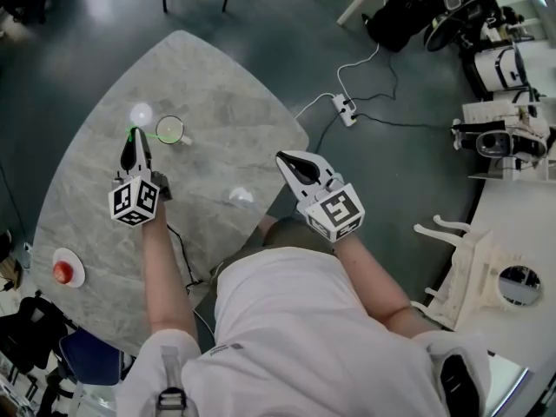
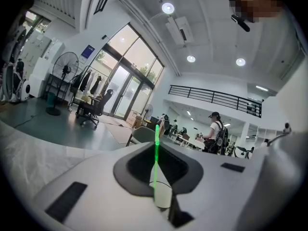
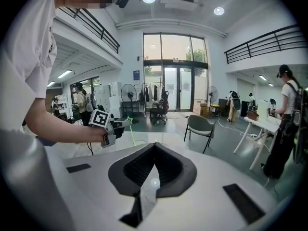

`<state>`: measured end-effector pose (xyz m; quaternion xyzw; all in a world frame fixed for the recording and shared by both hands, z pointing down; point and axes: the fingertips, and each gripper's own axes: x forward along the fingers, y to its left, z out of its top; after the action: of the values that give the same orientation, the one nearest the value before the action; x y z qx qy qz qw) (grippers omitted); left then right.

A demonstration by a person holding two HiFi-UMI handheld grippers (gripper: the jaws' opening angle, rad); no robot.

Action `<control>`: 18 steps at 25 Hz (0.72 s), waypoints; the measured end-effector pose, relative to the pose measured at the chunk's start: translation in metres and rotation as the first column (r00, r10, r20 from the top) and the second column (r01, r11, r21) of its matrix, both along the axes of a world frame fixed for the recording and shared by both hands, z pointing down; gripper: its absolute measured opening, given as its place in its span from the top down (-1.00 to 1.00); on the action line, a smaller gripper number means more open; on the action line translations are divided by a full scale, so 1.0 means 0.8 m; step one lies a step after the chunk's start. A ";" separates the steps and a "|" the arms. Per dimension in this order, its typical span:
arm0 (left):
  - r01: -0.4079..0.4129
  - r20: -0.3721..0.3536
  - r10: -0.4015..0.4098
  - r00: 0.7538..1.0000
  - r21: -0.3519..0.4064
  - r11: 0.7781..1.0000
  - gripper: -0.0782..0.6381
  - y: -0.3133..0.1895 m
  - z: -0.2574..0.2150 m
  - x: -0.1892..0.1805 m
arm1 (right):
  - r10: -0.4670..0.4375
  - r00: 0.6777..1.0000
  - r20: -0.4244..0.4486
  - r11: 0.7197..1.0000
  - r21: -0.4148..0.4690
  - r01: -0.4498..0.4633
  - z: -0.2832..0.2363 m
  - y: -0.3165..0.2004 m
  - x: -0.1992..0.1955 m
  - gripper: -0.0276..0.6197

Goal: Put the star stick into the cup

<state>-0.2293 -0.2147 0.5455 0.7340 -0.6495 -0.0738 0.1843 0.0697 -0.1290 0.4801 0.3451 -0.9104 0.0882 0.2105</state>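
Observation:
My left gripper (image 1: 132,137) is shut on a thin green star stick (image 2: 156,154), which stands up between its jaws in the left gripper view. In the right gripper view the star (image 3: 128,121) sits at that gripper's tip and the stick slants down to the clear cup (image 3: 139,142). In the head view the cup (image 1: 169,129) stands on the grey marble table (image 1: 217,102), just right of the left gripper, with the stick (image 1: 148,134) reaching its rim. Whether the stick's end is inside, I cannot tell. My right gripper (image 1: 283,158) hovers shut and empty at the table's right edge.
A white dish with a red thing (image 1: 66,269) lies at the table's near left edge. A power strip and cables (image 1: 346,108) lie on the floor to the right. White benches with equipment (image 1: 508,137) fill the right side.

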 end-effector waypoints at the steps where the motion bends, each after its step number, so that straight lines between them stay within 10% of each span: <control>1: 0.012 -0.004 -0.012 1.000 -0.002 1.000 0.74 0.003 0.001 -0.004 | -0.002 1.000 -0.001 1.000 0.000 0.002 0.000 0.001 0.000 0.89; 18: 0.101 -0.028 -0.102 0.994 -0.049 0.994 0.73 0.035 0.031 -0.026 | -0.024 1.000 0.002 1.000 0.001 0.024 0.003 0.007 -0.010 0.89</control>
<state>-0.2504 -0.1868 0.5704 0.6943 -0.6846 -0.0788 0.2075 0.0614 -0.1234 0.4824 0.3340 -0.9148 0.0854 0.2104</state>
